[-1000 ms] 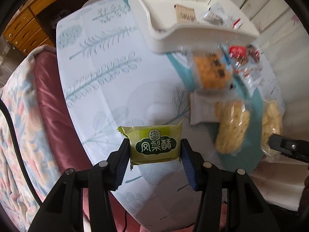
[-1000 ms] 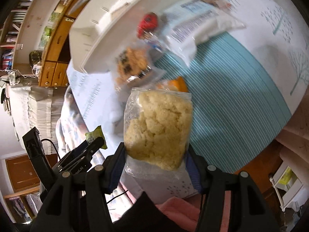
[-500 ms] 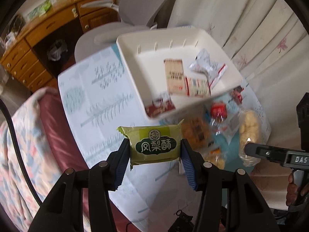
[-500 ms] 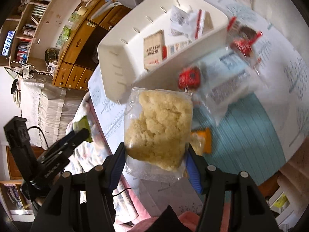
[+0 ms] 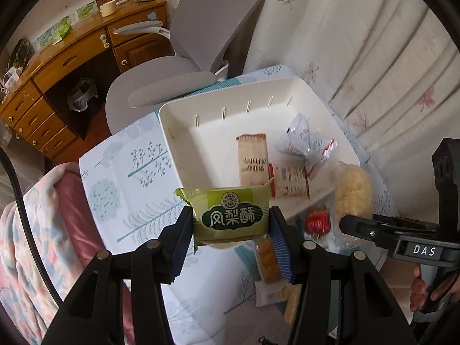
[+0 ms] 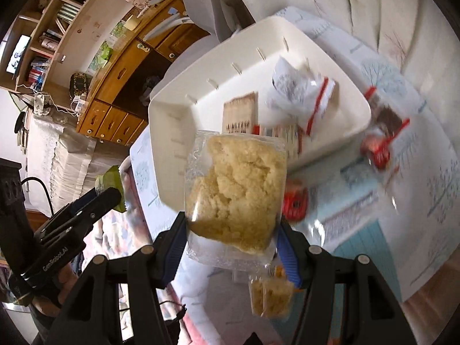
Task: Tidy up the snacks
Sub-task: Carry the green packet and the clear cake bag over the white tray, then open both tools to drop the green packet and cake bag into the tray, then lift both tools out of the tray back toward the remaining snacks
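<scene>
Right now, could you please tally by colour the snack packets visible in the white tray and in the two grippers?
Green: 1, green packet in the left gripper
Pale yellow: 1, clear bag in the right gripper
Tan: 1, tan packet in the white tray
White and red: 2, crinkled packet and striped packet, both in the tray
Total: 5

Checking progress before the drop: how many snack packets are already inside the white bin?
3 visible in the white bin: a tan packet at centre, a red-striped packet by the near wall, and a crinkled white wrapper toward the right. The held snacks may hide others.
</scene>
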The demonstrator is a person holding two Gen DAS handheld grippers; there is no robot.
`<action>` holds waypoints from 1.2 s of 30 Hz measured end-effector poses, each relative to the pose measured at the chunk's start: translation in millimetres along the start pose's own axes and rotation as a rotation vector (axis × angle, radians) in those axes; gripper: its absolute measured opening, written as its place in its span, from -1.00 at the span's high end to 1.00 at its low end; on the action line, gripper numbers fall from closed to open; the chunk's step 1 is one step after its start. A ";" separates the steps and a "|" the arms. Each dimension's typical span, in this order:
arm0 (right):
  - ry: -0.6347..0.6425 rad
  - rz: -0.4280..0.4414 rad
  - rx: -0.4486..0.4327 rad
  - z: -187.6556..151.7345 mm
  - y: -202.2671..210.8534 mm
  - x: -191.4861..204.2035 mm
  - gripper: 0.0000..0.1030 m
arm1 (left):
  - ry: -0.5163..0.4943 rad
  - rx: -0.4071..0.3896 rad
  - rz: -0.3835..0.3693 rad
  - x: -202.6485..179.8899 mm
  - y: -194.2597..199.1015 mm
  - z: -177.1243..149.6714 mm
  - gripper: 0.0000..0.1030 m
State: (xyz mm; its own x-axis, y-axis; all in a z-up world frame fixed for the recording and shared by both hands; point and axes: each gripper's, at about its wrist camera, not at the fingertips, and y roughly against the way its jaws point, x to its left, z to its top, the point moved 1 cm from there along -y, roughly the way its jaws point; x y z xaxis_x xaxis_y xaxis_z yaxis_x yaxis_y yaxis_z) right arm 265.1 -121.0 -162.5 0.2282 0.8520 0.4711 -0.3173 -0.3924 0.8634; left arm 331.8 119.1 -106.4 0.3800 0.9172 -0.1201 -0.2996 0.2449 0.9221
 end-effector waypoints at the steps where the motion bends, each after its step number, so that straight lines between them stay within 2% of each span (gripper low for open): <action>1: 0.005 -0.001 -0.006 3.5 -1.2 -0.4 -0.15 | 0.006 0.001 0.001 -0.7 -3.2 3.7 0.01; 13: 0.045 -0.022 -0.020 35.5 -18.8 -10.4 -0.15 | 0.064 0.007 -0.001 -4.9 -26.9 23.1 0.00; 15: 0.042 -0.018 -0.023 36.3 -18.1 -11.1 -0.17 | 0.071 0.004 0.002 -5.5 -28.1 24.1 -0.10; 16: 0.038 -0.017 -0.022 37.2 -18.5 -12.2 -0.20 | 0.076 0.001 0.002 -5.9 -28.2 24.5 -0.23; 17: 0.034 -0.019 -0.025 37.2 -17.9 -13.2 -0.34 | 0.078 -0.003 0.000 -6.3 -27.4 24.5 -0.35; 18: 0.033 -0.021 -0.029 37.4 -16.9 -14.0 -0.52 | 0.079 -0.010 -0.004 -6.9 -25.2 24.3 -0.37; 21: 0.017 -0.028 -0.037 35.0 -11.6 -15.8 -0.59 | 0.081 -0.019 -0.012 -8.3 -19.1 22.4 -0.38; 28: -0.019 -0.038 -0.077 15.4 7.7 -18.5 -0.59 | 0.100 -0.018 -0.028 -6.4 -2.3 4.6 -0.39; 36: -0.063 -0.057 -0.127 -36.1 31.8 -20.1 -0.59 | 0.116 -0.022 -0.070 -4.2 29.8 -37.5 -0.39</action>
State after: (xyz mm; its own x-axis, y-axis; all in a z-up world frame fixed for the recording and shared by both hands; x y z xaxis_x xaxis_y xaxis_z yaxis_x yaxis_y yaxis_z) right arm 217.2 -138.1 -151.0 0.3054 0.8466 0.4359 -0.4151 -0.2937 0.8611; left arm 288.5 134.3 -92.2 0.2969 0.9275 -0.2270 -0.2957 0.3154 0.9017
